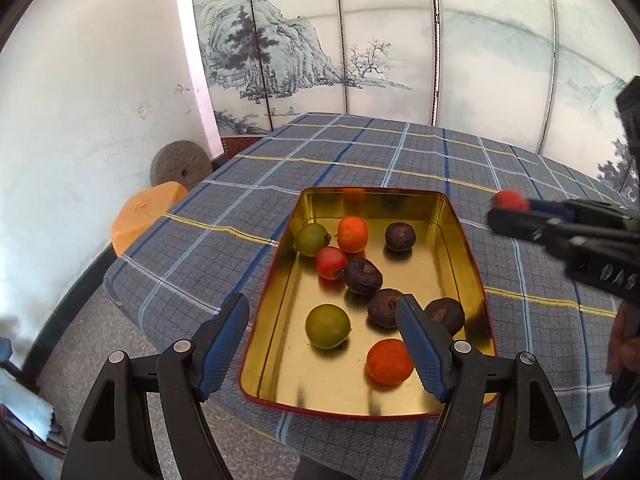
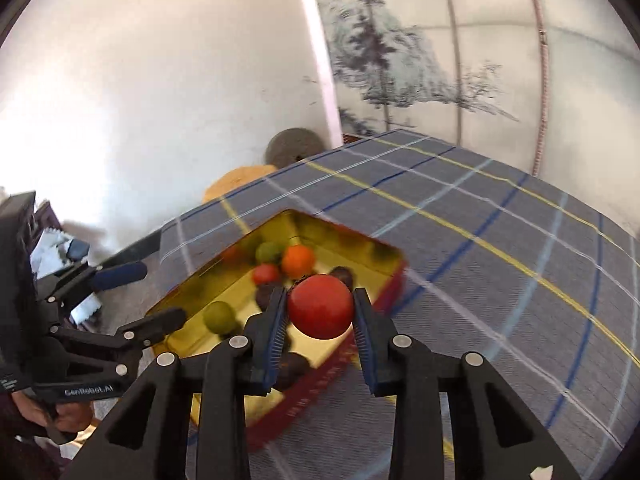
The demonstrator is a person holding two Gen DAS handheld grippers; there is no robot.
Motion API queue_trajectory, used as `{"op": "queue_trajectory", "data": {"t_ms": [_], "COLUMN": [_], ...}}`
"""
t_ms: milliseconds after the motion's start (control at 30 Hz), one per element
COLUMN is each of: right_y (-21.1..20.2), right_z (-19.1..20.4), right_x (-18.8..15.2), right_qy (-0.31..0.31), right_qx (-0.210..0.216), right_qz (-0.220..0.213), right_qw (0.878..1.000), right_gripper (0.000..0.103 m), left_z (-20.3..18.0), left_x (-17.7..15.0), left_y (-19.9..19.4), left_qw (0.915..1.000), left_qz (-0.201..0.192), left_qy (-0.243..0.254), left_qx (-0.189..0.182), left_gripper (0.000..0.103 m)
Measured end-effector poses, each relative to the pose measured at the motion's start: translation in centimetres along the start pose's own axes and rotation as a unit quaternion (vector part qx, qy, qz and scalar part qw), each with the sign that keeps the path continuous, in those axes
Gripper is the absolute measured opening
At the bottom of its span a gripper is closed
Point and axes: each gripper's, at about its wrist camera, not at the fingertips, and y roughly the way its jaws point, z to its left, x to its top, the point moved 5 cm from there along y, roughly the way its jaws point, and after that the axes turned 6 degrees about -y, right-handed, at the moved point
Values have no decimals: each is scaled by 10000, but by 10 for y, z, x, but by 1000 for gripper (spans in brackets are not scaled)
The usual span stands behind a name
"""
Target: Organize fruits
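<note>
My right jaws [image 2: 320,314] clamp a red fruit [image 2: 321,306] at frame centre above the tin's [image 2: 376,304] edge, my left jaws [image 1: 326,344] gape empty over the tin's fruits on the checked surface [image 1: 400,152].

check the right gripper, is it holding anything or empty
Holding: the right gripper is shut on a red fruit, pinched between both pads, above the gold tin.

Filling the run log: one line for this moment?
right gripper: shut on red fruit | left gripper: open over gold tin
</note>
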Motion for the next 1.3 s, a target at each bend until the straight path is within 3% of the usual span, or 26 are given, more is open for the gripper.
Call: {"op": "queue_trajectory", "data": {"t_ms": [200,400,567,800,1067,1300], "right_y": [28,40,20,-20,-69,-97], "right_z": [25,32,42,57,62,55], "right_x": [1,6,18,24,6,-12], "right_qy": [-58,-110,-211,-406,-481,-399], "right_qx": [125,92,69,-201,-531,-736], "right_qz": [189,220,-171,-649,-889,-971], "right_qw": [9997,9997,9996,9969,9935,9917], "right_gripper": [31,34,53,71,72,77], "left_z": [6,15,19,23,24,20], "left_x": [-3,0,1,5,12,19], "left_y": [-2,-7,-10,-22,-51,-80], "left_qw": [9999,9999,9997,9993,9979,9953], "left_qz": [-64,-145,-175,-318,-639,-949], "left_qy": [53,-49,-41,16,2,54], "left_qx": [127,28,161,199,-59,-168], "left_gripper": [76,76,76,77,79,90]}}
